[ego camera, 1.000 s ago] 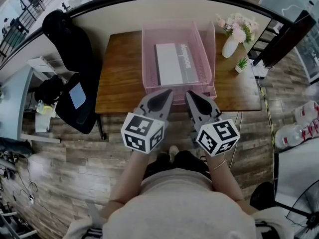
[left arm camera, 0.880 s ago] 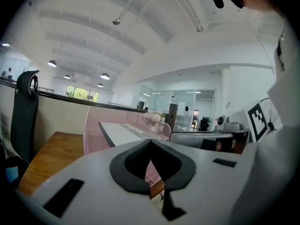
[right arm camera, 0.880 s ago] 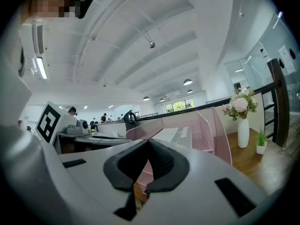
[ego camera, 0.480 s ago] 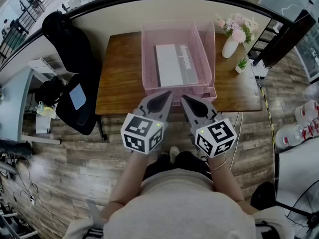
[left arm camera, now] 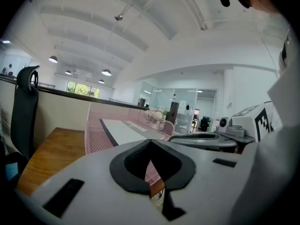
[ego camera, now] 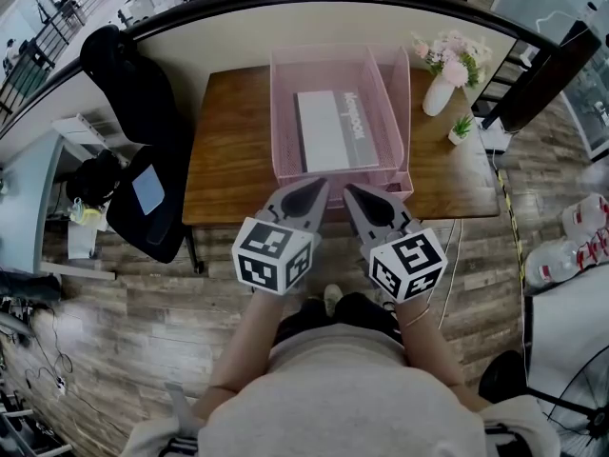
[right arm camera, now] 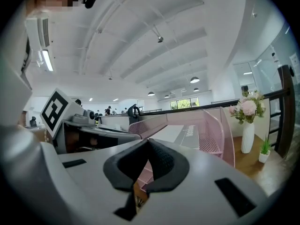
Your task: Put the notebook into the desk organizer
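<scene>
The notebook (ego camera: 328, 129) lies flat inside the pink desk organizer (ego camera: 283, 112), upper centre of the head view, so placing looks finished. The left gripper (ego camera: 309, 195) and right gripper (ego camera: 357, 198) hover by the tabletop's (ego camera: 233, 150) near edge, jaws closed and empty. Nothing further seems needed.

A white vase (ego camera: 437, 93) of pink flowers (ego camera: 447, 53) is standing on the right side of the wooden desk (ego camera: 228, 150), with a small potted plant (ego camera: 461, 124) sitting just beside it. A black office chair (ego camera: 143, 179) is standing off the desk's left edge on the plank floor (ego camera: 124, 350).
</scene>
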Demonstrator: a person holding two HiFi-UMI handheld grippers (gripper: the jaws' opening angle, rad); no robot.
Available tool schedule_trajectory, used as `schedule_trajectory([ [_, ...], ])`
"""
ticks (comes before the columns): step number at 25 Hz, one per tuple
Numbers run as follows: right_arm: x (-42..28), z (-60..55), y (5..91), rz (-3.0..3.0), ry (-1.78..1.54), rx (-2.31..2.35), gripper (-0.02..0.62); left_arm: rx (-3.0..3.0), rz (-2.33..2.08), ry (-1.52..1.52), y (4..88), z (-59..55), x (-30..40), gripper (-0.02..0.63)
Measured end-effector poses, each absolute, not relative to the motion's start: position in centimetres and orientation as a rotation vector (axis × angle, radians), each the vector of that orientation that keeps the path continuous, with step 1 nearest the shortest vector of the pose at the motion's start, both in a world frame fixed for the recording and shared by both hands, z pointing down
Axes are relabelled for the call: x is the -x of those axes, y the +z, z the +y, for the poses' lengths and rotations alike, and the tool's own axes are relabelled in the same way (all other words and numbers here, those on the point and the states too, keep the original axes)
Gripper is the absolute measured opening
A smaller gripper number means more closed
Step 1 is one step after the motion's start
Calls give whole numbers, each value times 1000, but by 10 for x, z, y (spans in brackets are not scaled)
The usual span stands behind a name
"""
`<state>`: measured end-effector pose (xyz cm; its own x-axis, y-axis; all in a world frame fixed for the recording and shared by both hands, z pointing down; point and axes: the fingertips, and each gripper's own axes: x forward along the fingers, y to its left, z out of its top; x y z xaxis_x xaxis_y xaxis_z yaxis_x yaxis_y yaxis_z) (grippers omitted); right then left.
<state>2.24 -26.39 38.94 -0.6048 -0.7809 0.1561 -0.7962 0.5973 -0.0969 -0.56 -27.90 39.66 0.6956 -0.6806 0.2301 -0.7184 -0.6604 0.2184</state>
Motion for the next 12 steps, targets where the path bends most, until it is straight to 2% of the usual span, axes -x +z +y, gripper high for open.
schedule_trajectory([
  [12,-19,-263,391,-2713,229,-1306,9,-2614,-1118,205,401,-282,8,11],
])
